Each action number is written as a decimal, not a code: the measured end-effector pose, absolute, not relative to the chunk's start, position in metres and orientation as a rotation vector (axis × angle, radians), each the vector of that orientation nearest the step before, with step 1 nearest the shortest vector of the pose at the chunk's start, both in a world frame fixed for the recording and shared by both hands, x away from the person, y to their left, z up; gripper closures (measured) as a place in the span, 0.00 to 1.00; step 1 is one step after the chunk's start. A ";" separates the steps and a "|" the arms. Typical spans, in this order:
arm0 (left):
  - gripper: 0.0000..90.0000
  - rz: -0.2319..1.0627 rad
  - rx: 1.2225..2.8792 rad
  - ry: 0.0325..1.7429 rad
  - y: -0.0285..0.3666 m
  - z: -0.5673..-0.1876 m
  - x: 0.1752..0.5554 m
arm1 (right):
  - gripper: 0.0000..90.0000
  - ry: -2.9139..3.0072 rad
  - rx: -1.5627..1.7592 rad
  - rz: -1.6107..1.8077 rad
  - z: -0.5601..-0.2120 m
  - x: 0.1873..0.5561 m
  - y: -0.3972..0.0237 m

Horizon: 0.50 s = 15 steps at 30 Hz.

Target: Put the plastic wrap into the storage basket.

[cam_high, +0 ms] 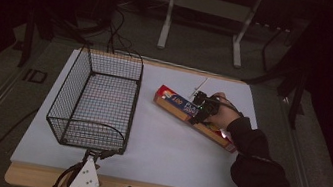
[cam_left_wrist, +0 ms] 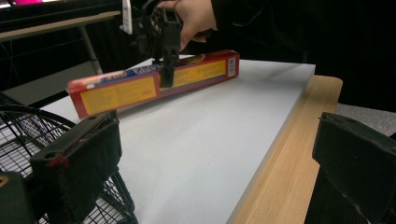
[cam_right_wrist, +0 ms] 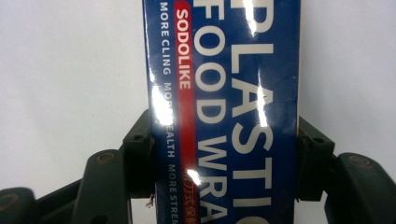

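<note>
One long box of plastic food wrap [cam_high: 191,113] lies flat on the white tabletop [cam_high: 166,149], right of the middle, set on a slant with one end pointing toward the wire basket [cam_high: 95,100] and the other toward the person's sleeve [cam_high: 262,179]. Its blue top face carries large white lettering, plain in the right gripper view [cam_right_wrist: 224,107], while its long side is yellow with red edging, as the left gripper view [cam_left_wrist: 154,84] shows. The right claw [cam_high: 201,110] comes down on the box from above at about its middle, its jaws pressed against the two long sides, so the box is clamped between them; the pads [cam_right_wrist: 140,158] sit flush on the cardboard on either side. The box itself rests on the tabletop as far as the frames tell. The person's right hand [cam_high: 224,115] wraps the gripper body, and a thin white rod sticks up from it at the far side.

The wire basket stands to the left of the box, well apart from it, black mesh with a curved near end. The left claw [cam_high: 101,156] hovers at the near edge of the tabletop, just beside the basket's near end, its jaws spread wide with nothing between them.
</note>
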State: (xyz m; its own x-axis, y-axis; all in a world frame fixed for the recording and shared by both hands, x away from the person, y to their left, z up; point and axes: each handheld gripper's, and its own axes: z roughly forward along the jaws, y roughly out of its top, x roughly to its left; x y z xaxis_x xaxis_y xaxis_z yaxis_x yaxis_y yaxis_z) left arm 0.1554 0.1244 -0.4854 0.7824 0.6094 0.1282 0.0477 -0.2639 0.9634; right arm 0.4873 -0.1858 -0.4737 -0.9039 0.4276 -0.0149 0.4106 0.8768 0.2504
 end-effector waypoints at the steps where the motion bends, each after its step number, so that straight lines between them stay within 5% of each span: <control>1: 0.02 0.583 1.774 0.511 0.124 -0.485 0.155 | 0.44 2.970 0.696 0.371 -0.470 0.488 -0.186; 15: 0.02 0.587 1.775 0.510 0.124 -0.485 0.155 | 0.44 2.894 0.906 0.477 -0.435 0.479 -0.180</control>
